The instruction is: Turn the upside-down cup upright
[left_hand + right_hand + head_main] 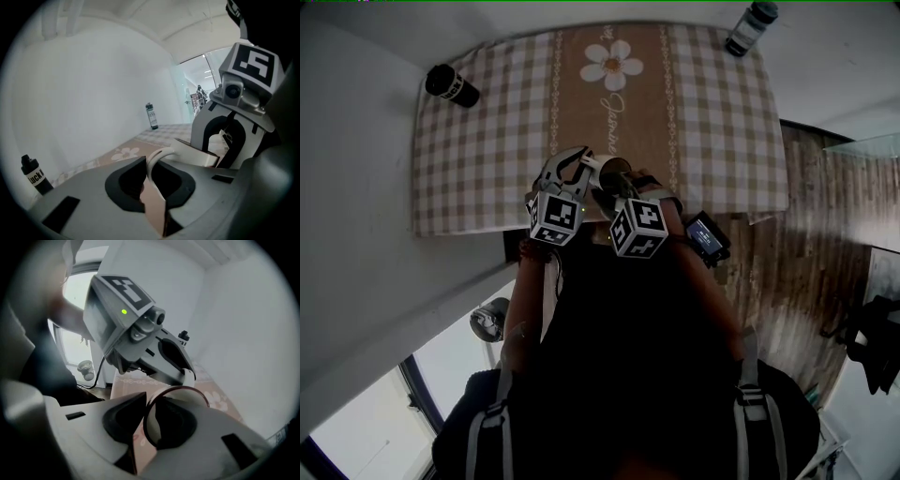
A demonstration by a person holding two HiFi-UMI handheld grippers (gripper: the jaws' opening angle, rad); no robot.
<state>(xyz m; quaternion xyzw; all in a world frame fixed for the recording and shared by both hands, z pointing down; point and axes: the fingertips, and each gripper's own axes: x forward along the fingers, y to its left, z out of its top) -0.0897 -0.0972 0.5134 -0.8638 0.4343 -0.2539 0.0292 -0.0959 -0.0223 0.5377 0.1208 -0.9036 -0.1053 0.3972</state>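
Note:
A white cup (613, 171) with a dark rim sits between both grippers over the near edge of the checked tablecloth (487, 159). My left gripper (149, 177) is shut on the cup's white loop handle (159, 155), and the cup body (199, 157) shows just beyond it. My right gripper (144, 422) is shut on the cup wall at the rim (187, 391), one jaw inside the mouth and one outside. The mouth faces the right gripper's camera, so the cup lies tilted. In the head view the left gripper (573, 169) and right gripper (617, 192) nearly touch.
A black bottle (452, 85) stands at the cloth's far left corner and a dark-capped bottle (751, 26) at the far right. A small device (707, 236) hangs by the table's near right edge. A round metal object (490, 320) lies on the floor below.

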